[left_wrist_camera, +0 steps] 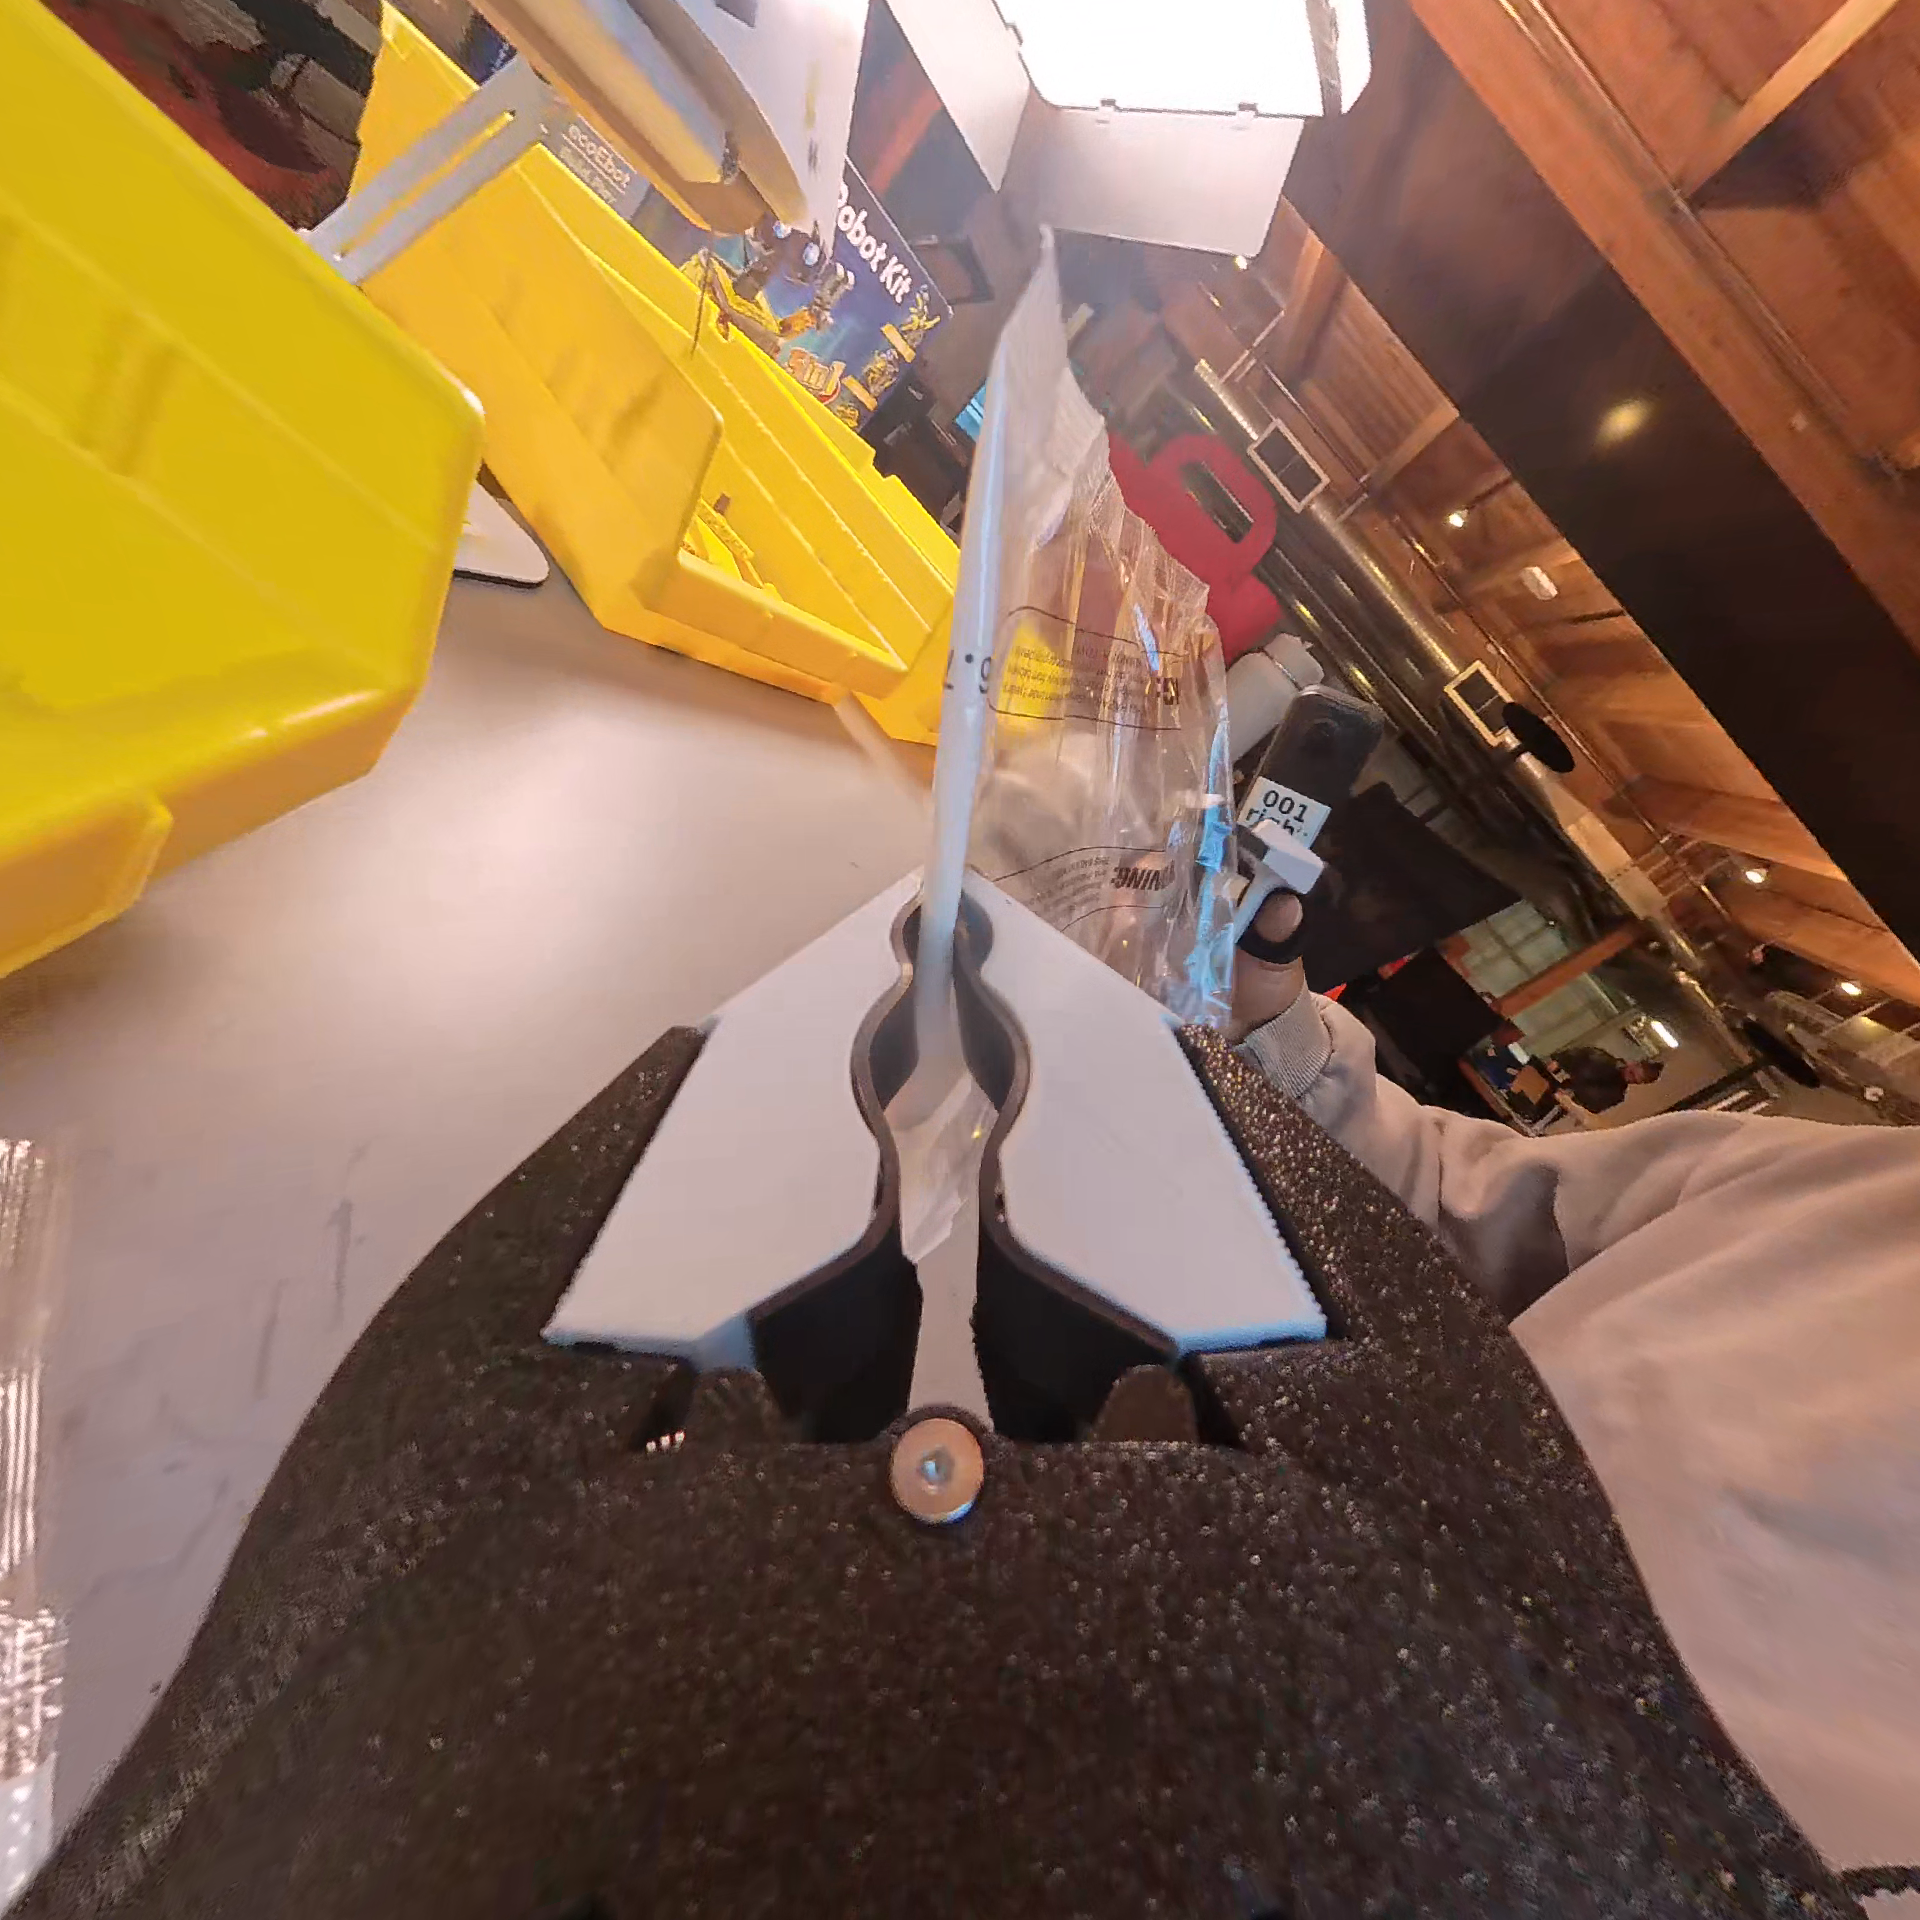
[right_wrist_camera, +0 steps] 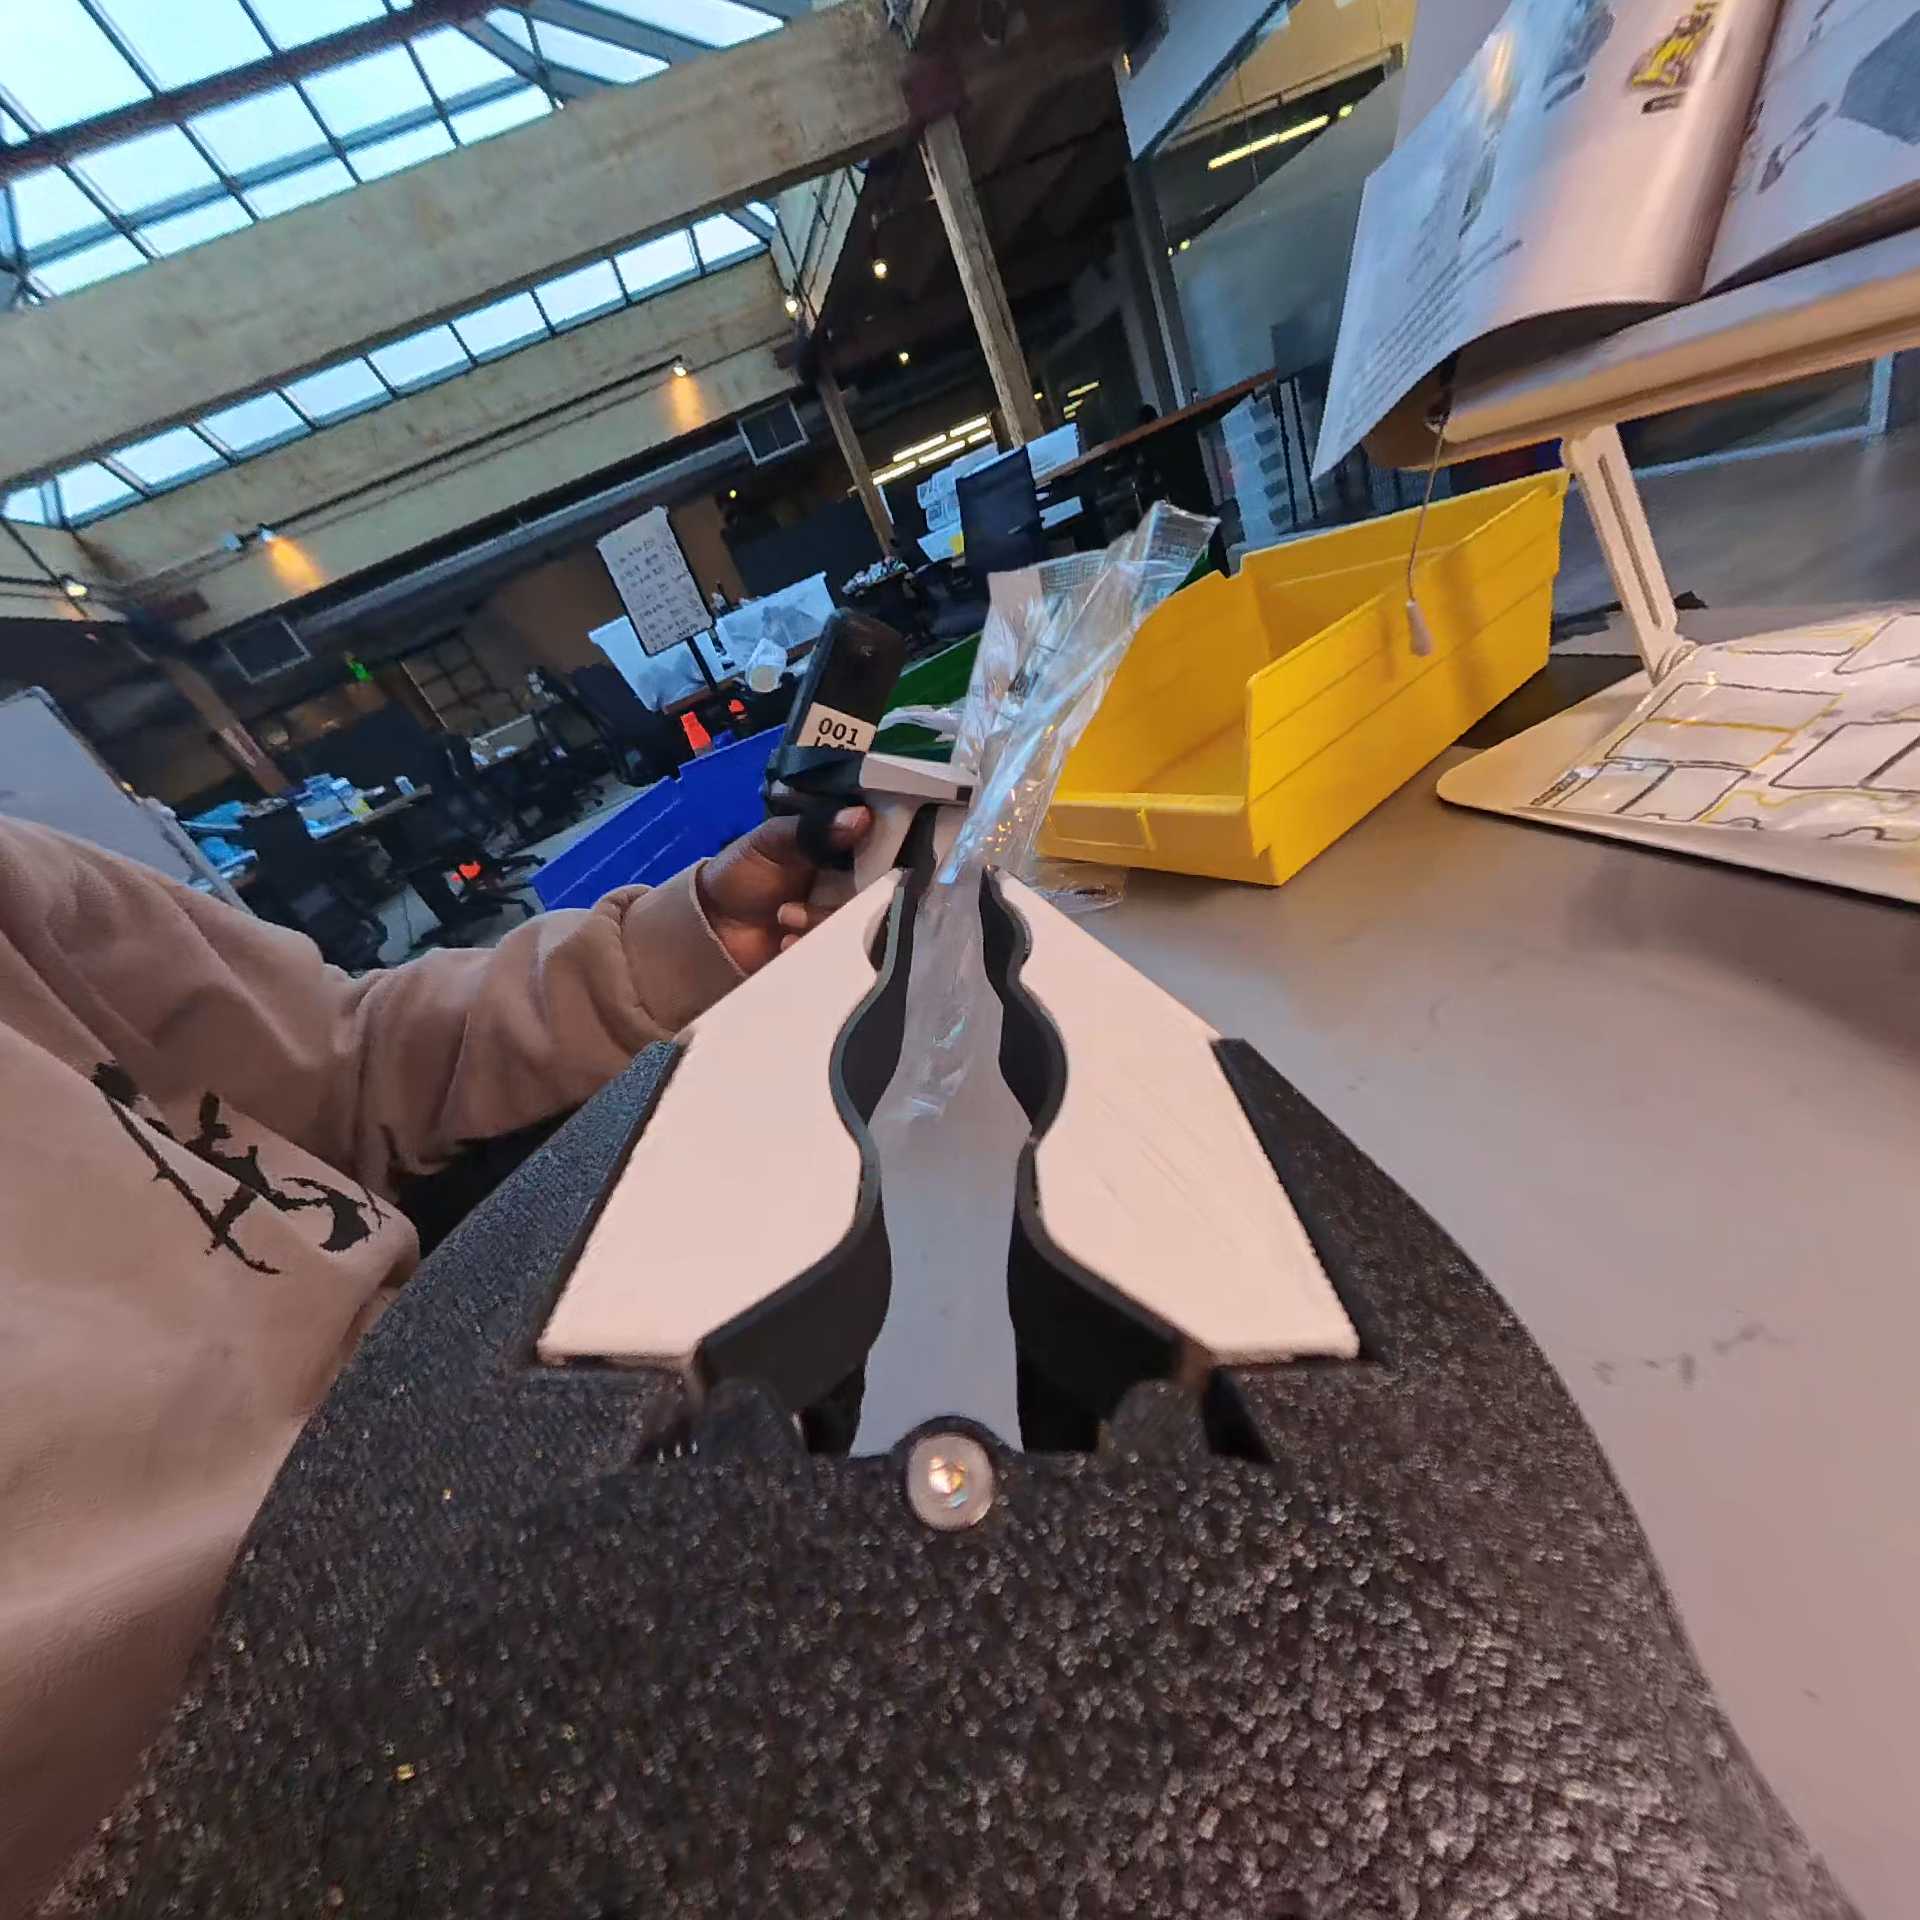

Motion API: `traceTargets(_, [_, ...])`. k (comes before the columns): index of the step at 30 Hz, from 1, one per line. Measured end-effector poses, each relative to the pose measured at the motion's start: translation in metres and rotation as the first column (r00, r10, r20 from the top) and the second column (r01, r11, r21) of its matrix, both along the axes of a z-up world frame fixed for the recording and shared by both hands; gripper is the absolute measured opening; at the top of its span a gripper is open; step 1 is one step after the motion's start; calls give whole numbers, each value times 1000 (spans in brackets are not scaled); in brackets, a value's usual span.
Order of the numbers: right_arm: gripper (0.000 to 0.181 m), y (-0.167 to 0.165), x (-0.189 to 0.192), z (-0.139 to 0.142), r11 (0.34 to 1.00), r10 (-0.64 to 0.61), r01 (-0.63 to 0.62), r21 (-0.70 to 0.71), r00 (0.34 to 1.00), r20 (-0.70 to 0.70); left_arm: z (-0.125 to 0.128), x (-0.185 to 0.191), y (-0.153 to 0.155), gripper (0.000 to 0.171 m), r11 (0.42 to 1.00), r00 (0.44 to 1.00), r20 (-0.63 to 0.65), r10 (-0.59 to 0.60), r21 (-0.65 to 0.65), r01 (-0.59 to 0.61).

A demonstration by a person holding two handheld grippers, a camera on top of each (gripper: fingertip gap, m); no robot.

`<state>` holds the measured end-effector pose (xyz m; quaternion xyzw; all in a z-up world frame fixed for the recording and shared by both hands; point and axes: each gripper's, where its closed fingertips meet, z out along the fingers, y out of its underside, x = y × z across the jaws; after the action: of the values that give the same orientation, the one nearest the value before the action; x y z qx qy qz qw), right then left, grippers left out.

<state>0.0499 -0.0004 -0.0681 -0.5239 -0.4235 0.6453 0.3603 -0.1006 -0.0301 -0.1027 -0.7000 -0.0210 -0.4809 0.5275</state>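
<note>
The left tool (left_wrist_camera: 940, 977) is pinching one edge of a clear plastic bag (left_wrist_camera: 1081, 665), which stands up at frame centre. The right tool (right_wrist_camera: 951, 904) pinches the same bag from the other side, above the grey surface (right_wrist_camera: 1558, 1091). Yellow bins (left_wrist_camera: 208, 520) sit at upper left, an open booklet (right_wrist_camera: 1579, 177) at upper right.

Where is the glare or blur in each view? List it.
Left wrist view: a light panel overhead is blown out to white, the clear plastic bag glints, and the yellow bins bend with wide-angle distortion. Right wrist view: even, dim daylight from the skylights; the open booklet at top right is smeared and soft.
</note>
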Motion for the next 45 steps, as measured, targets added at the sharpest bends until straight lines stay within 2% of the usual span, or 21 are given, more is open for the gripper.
traceTargets(3, [11,6,4,6,1000,-11,10,-20,999,-30,0,-1,0,0,1000,1000,1,2,-4,-2])
traceTargets(9, [4,0,7,2,995,78,-80,-64,996,-34,1,3,-1,0,1000,1000,5,-9,8,9])
traceTargets(12, [19,21,6,-7,996,-34,35,-86,999,9,9,11,-5,0,998,998,26,-55,43,54])
traceTargets(15, [49,47,11,-13,983,-165,168,-77,985,45,8,15,-6,0,996,997,-11,-70,49,71])
traceTargets(16, [52,50,11,-17,982,-173,178,-67,982,70,8,16,-6,0,996,997,-9,-72,49,72])
traceTargets(18, [48,44,8,-28,989,-132,139,-44,983,126,6,17,-5,0,996,997,-7,-73,43,73])
traceTargets(20, [20,30,4,-32,997,-74,78,-18,988,139,3,18,-4,0,997,998,-10,-70,31,70])
traceTargets(21, [11,27,4,-29,997,-74,74,6,989,126,1,17,-4,0,998,998,-12,-65,23,66])
traceTargets(24, [0,19,7,-12,995,-64,60,79,997,40,-4,12,-1,0,999,999,-25,-41,0,41])
traceTargets(27, [0,6,8,-7,993,6,-8,114,1000,17,-10,13,0,0,999,998,-53,-32,-13,32])
traceTargets(32, [1,-13,4,-9,970,51,-56,237,998,30,-10,14,0,0,999,997,-73,-36,1,36])
traceTargets(35, [17,-21,-1,-18,959,58,-78,273,995,80,-4,20,-3,0,998,995,-74,-60,30,63])
traceTargets(37, [21,-24,-5,-29,951,55,-94,295,989,139,-2,26,-5,0,995,993,-76,-90,43,93])
traceTargets(43, [10,-32,-9,-55,896,27,-144,420,962,272,-1,41,-13,0,982,980,-98,-173,56,179])
traceTargets(44, [17,-32,-11,-57,893,12,-138,428,959,284,-2,46,-15,0,977,975,-97,-202,55,208])
traceTargets(45, [33,-31,-12,-60,890,-8,-129,437,955,297,-3,53,-18,0,970,967,-101,-233,51,239])
